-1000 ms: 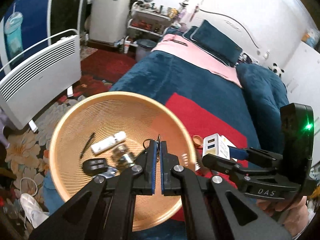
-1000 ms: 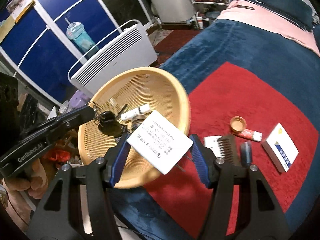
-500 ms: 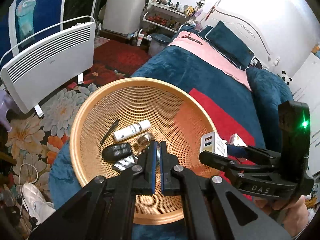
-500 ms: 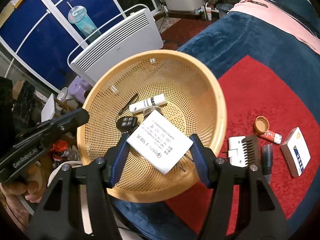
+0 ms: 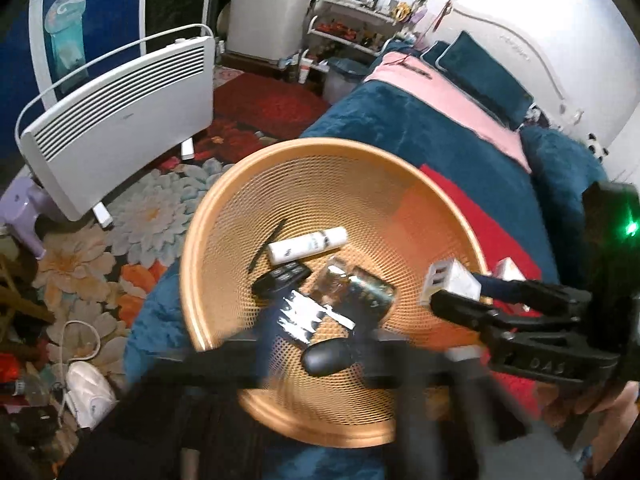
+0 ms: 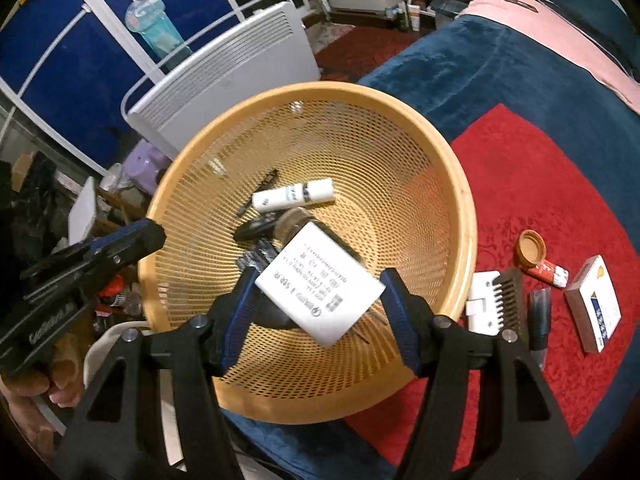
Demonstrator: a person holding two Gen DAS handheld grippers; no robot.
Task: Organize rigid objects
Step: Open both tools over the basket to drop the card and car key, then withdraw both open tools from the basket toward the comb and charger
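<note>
My right tool [image 6: 318, 292] grips the white charger [image 6: 320, 285] by its flat sides above the basket [image 6: 460, 184]. It looks light, stiff and smooth, so it may slip. My left tool [image 5: 316, 344] is blurred; I cannot tell its gap.

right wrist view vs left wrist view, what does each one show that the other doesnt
Only the right wrist view shows the items left on the red mat: the comb attachment, the orange cap and the small box, plus the printed label of the white charger held in the right tool.

Only the left wrist view shows the charger's port end, the pillow and the shelf.

Both show the basket, the white tube, the heater and the charger.
</note>
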